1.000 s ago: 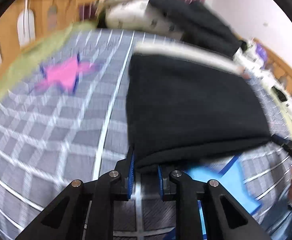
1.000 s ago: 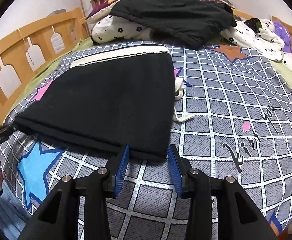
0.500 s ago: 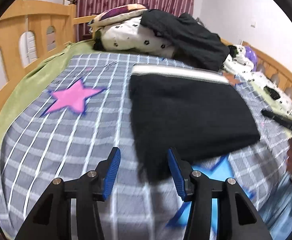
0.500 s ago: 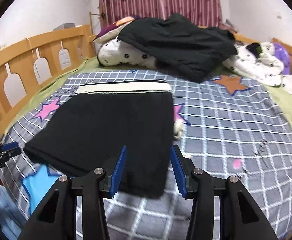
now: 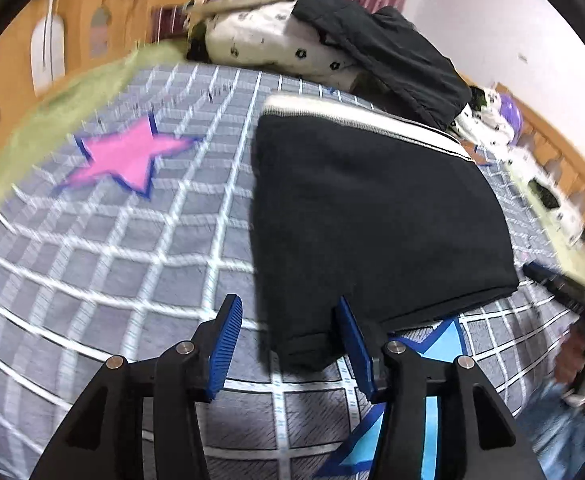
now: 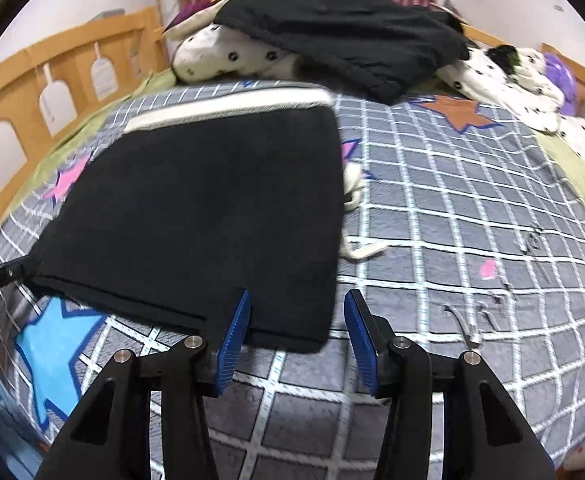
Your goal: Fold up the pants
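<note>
The black pants [image 5: 372,208] [image 6: 212,208] lie folded flat on the checked bedsheet [image 5: 132,264], white waistband [image 6: 228,106] at the far end. My left gripper [image 5: 287,300] is open and hangs just above the pants' near left corner, pads clear of the cloth. Over the near right corner is my right gripper [image 6: 298,296], its jaws opening, the hem beneath them and not pinched. A white drawstring [image 6: 362,250] trails out from the right edge. Each view shows the other gripper's tip at the opposite near corner.
A spotted pillow [image 6: 228,54] under a dark garment [image 6: 352,28] is piled at the head of the bed. Wooden rails [image 6: 52,80] run along the left and far right sides. More spotted bedding [image 6: 512,76] lies at the right. A hand [image 5: 580,360] shows at the near bed edge.
My left gripper was shut on the pants' near left corner; it has opened, let go and lifted a little. The right gripper's jaws have widened slightly. The pants lie still.
</note>
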Demonstrator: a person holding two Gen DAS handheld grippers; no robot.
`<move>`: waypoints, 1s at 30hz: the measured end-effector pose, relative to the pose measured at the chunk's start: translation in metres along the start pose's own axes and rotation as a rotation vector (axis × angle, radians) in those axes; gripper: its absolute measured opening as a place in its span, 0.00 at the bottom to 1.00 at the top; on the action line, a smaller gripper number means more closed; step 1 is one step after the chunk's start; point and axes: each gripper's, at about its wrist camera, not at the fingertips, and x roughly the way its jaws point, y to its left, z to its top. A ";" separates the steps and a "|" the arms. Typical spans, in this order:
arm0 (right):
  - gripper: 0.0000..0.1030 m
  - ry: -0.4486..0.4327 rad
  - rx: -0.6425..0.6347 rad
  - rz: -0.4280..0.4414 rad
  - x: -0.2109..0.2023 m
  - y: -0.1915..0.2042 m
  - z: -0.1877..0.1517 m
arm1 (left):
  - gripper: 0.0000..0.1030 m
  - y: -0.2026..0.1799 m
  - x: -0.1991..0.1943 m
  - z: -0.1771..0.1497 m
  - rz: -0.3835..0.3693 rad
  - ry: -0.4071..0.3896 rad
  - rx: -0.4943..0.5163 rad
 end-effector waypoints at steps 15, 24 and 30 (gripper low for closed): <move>0.57 -0.210 0.016 -0.002 -0.082 0.025 0.122 | 0.45 -0.027 -0.046 0.098 -0.003 -0.193 0.066; 0.55 -0.167 -0.087 0.002 0.007 0.021 0.146 | 0.45 -0.015 0.051 0.131 -0.016 -0.094 0.026; 0.53 0.053 -0.095 -0.014 0.112 -0.001 0.142 | 0.45 -0.024 0.112 0.148 -0.027 -0.004 0.089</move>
